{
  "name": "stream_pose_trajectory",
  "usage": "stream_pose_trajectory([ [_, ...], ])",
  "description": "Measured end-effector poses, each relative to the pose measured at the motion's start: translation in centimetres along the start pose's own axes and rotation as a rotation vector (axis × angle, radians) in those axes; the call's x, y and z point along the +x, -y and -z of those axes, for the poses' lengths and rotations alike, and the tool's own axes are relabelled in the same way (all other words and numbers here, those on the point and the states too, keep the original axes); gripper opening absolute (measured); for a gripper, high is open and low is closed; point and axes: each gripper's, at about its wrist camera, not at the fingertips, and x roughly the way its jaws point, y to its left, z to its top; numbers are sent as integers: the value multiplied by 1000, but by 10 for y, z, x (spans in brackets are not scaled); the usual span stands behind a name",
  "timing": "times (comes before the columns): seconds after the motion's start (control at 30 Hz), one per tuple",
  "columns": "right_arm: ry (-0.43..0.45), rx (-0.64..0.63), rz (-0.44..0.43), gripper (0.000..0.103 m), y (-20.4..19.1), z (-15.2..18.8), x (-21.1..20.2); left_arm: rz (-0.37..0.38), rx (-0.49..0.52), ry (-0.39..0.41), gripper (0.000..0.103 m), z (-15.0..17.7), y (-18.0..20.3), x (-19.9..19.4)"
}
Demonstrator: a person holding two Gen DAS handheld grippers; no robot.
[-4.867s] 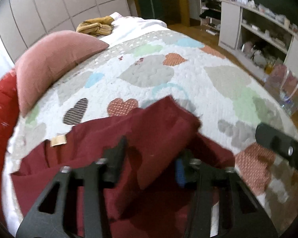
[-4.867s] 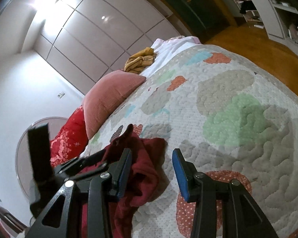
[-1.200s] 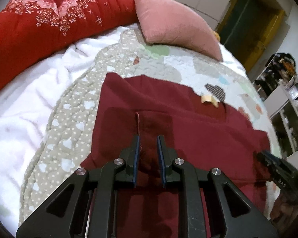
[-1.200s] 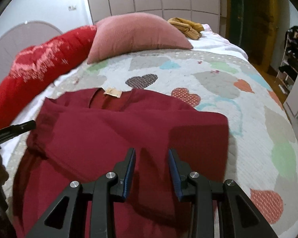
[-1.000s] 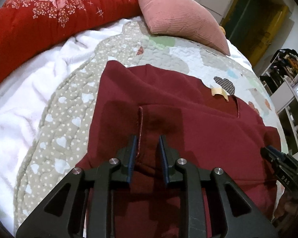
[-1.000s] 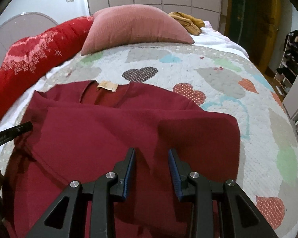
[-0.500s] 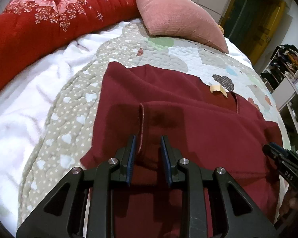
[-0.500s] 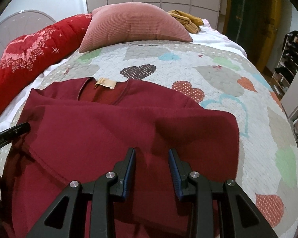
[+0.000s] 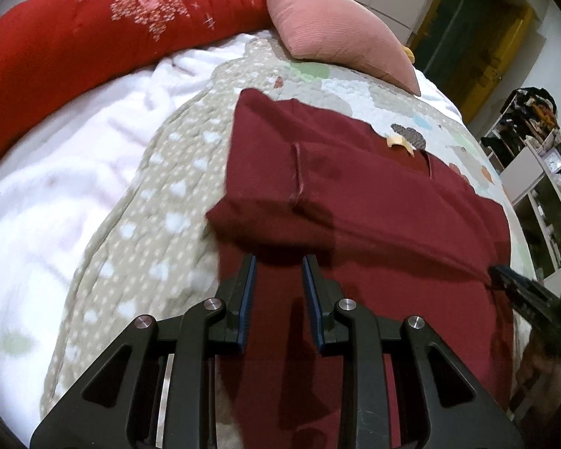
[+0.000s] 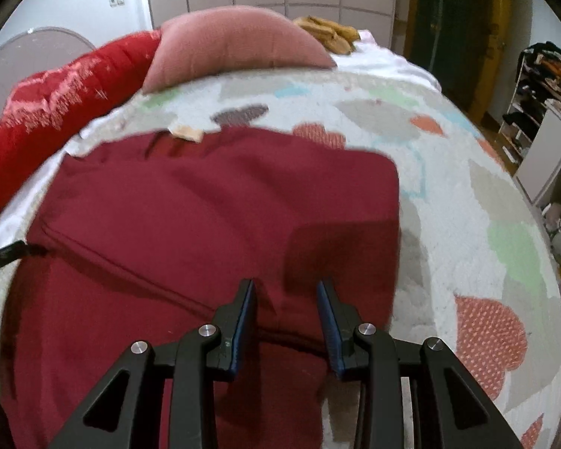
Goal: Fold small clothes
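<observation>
nearest the cameras, the left gripper point(image 9: 278, 262) is hovering just above the near part of the maroon top point(image 9: 374, 194), its jaws standing a little apart with nothing between them, and the right gripper point(image 10: 286, 288) is doing likewise over the other side, jaws parted somewhat wider and empty. the maroon top is lying spread on the heart-patterned quilt point(image 10: 467, 194) of the bed, with both sleeves point(image 9: 280, 202) looking folded in across the body, so the sleeve step is judged done and the lengthwise fold is the step in hand. the next move is probably calling for both grippers to be dropping to the near hem, which is lying out of sight below the jaws, pinching it at two corners and carrying it evenly toward the collar, where a tan label point(image 10: 186, 133) is showing. beyond that, a pink cushion point(image 10: 235, 45) and a red floral duvet point(image 9: 104, 26) are resting at the head of the bed.
</observation>
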Motion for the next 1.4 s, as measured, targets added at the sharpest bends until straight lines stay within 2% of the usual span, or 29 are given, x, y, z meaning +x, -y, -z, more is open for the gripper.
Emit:
stream_pose_trajectory([
  [0.13, 4, 6, -15, 34, 1, 0, -11, 18, -5, -23, 24, 15, -11, -13],
  [0.2, 7, 19, -80, 36, 0, 4, -25, 19, -5, -20, 24, 21, -15, -22],
  [0.3, 14, -19, -293, 46, -18, 16, -52, 10, -4, -24, 24, 30, -24, -31],
  [0.43, -61, -137, -577, 46, -75, 48, -70, -5, -11, -31, 24, 42, -35, -42],
  [0.53, -124, -232, -724, 46, -118, 77, -78, -4, -20, -23, 24, 51, -42, -56],
  [0.6, -160, -280, -792, 46, -141, 95, -83, -6, -20, -17, 24, 56, -45, -64],
  [0.7, -184, -338, -819, 46, -161, 112, -89, -3, -21, -5, 24, 61, -50, -76],
  [0.83, -194, -400, -723, 46, -177, 124, -85, 9, -21, 10, 24, 71, -52, -88],
  [0.97, -207, -417, -761, 46, -188, 133, -87, 15, -13, 10, 24, 78, -52, -97],
  [1.1, -210, -410, -704, 46, -203, 136, -80, 24, -11, 18, 24, 81, -53, -106],
  [1.2, -191, -407, -787, 45, -221, 142, -92, 37, -22, 25, 24, 82, -55, -113],
  [1.3, -217, -430, -881, 45, -257, 151, -89, 52, -38, 20, 24, 81, -57, -117],
  [1.4, -268, -385, -896, 45, -267, 156, -76, 59, -39, 15, 24, 86, -59, -120],
])
